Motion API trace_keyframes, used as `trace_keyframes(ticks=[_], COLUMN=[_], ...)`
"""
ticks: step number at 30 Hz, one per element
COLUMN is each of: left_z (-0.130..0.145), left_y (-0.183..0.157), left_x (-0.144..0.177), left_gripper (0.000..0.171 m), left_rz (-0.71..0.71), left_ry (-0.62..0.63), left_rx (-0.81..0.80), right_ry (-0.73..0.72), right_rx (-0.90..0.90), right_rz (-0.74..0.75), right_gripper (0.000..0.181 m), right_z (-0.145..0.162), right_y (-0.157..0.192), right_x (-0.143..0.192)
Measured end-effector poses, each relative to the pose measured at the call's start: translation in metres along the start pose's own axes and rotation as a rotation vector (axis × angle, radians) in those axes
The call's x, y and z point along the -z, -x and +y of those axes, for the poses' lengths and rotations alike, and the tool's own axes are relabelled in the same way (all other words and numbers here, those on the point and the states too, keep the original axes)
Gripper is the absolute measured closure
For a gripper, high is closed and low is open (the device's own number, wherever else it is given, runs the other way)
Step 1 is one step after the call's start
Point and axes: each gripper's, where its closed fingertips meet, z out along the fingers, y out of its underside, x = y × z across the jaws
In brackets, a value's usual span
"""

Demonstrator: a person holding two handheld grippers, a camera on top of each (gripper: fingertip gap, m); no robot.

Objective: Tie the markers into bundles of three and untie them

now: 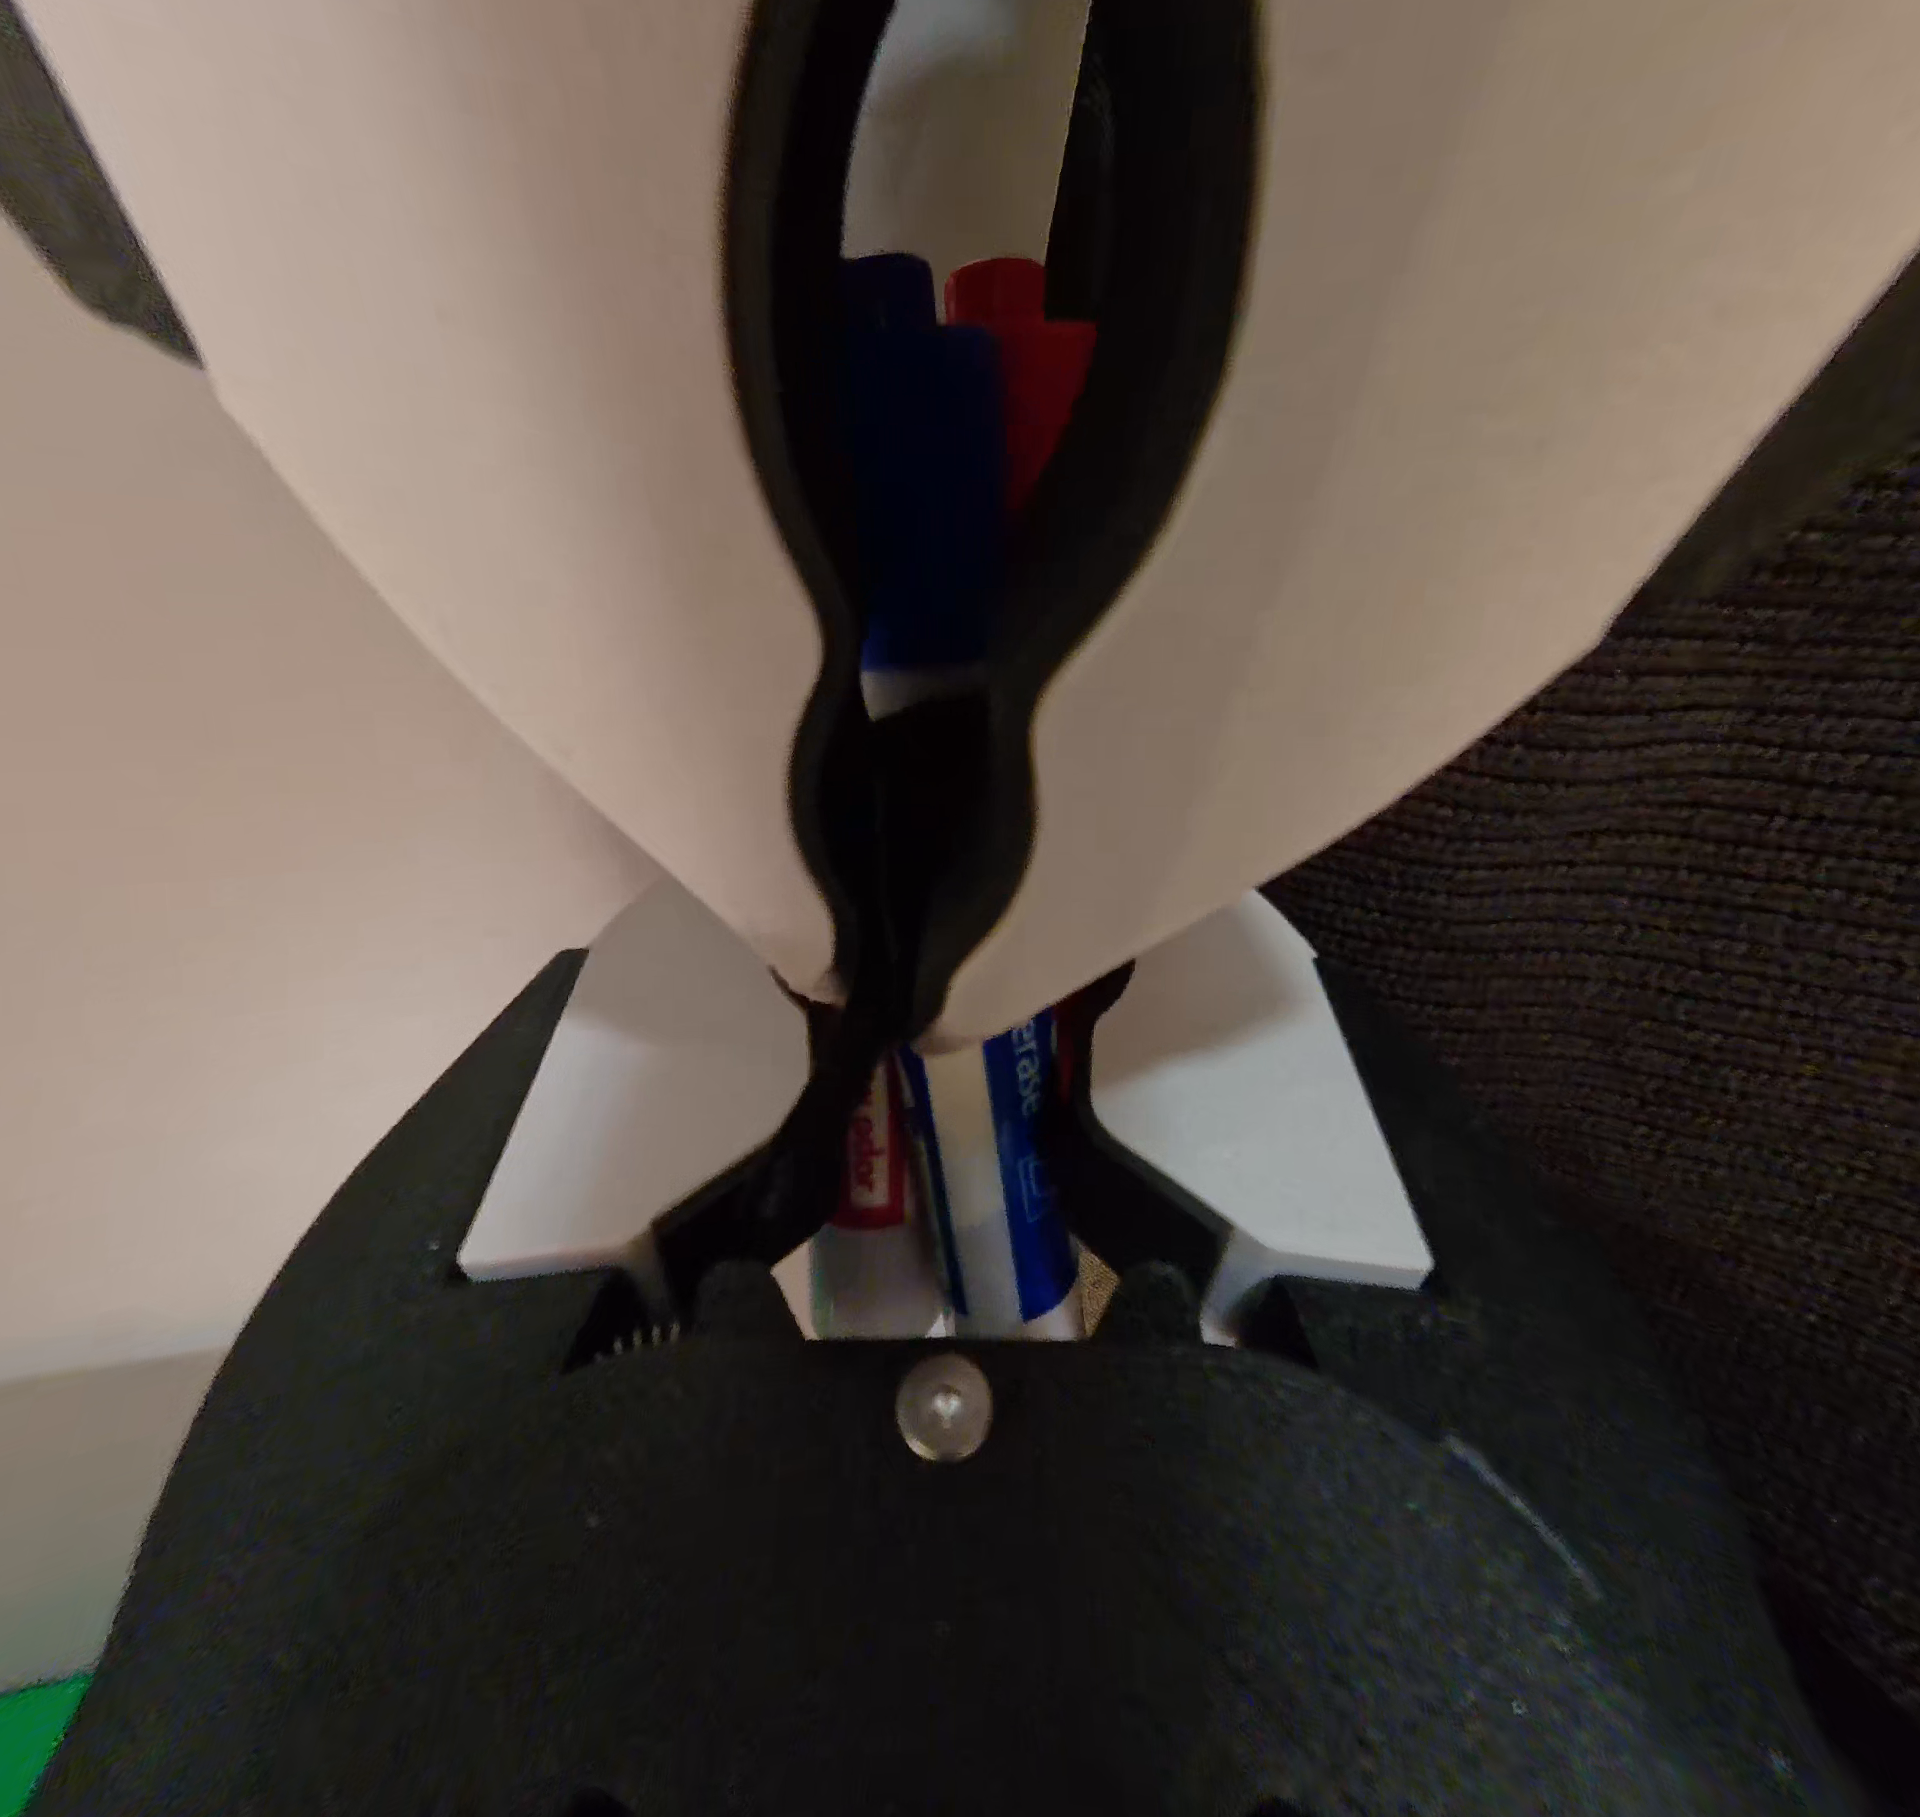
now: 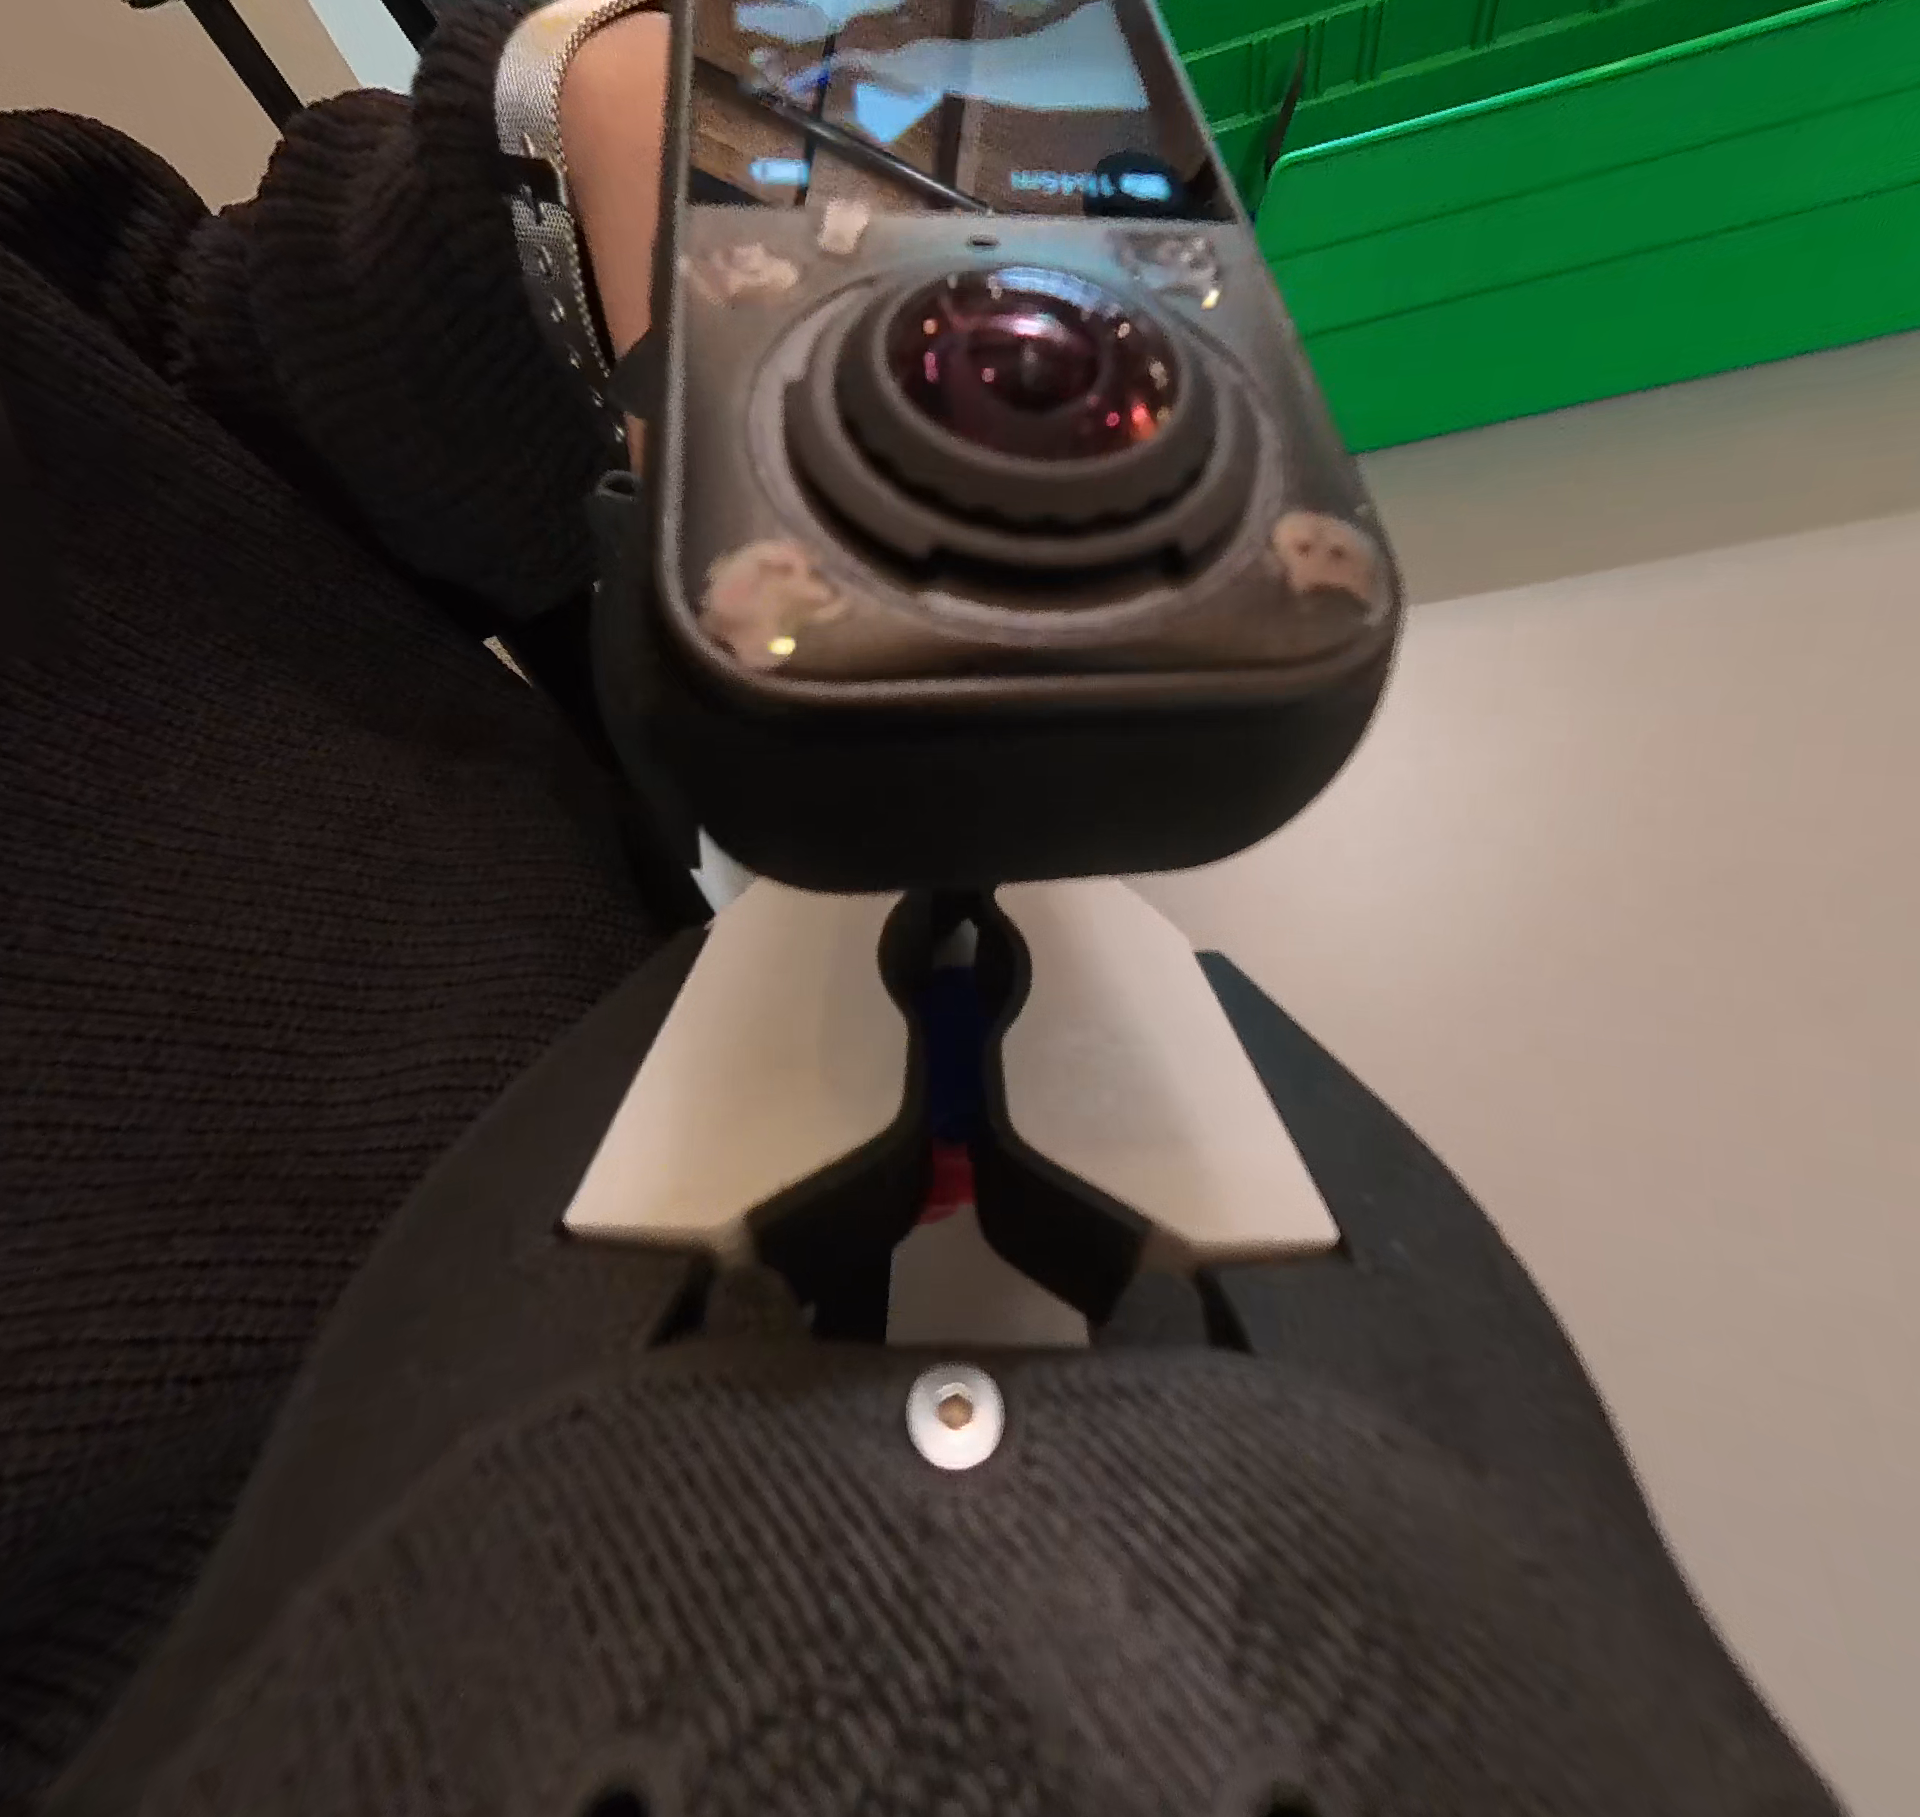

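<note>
Markers: a bundle of whiteboard markers, blue and red caps, lying lengthwise between both grippers' fingers.
Left wrist view: left gripper closed on the markers; caps point away from the camera, white barrels toward it. Fingers' white outer faces fill most of the frame. Dark knit sleeve right of the markers.
Right wrist view: right gripper closed on the same markers, only a blue and red sliver showing. Just beyond them, the other gripper's camera, lens facing here, hides that gripper's fingers. Green bins right of the camera; knit sleeve left.
Hard to tell: marker count.
</note>
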Motion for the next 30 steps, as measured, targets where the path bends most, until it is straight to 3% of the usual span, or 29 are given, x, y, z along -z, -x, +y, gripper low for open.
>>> trace_keyframes(ticks=[10, 17, 25, 30], left_z=[-0.005, 0.000, -0.011, -0.031], left_y=[0.006, 0.028, 0.070, 0.097], left_x=[0.002, 0.014, 0.049, 0.074], left_gripper=[0.122, 0.118, 0.110, 0.109], left_rz=[-0.011, -0.087, -0.289, -0.416], left_ry=[-0.057, -0.123, -0.383, -0.626], left_rx=[-0.008, 0.040, 0.068, 0.153], right_ry=[0.015, 0.031, 0.043, 0.005], right_rx=[0.003, -0.036, -0.116, -0.157], right_rz=[0.031, 0.087, 0.255, 0.330], right_gripper=[0.176, 0.177, 0.178, 0.178], right_z=[0.001, 0.007, 0.017, 0.015], right_y=[-0.005, -0.022, -0.066, -0.085], right_x=[0.002, 0.009, 0.032, 0.055])
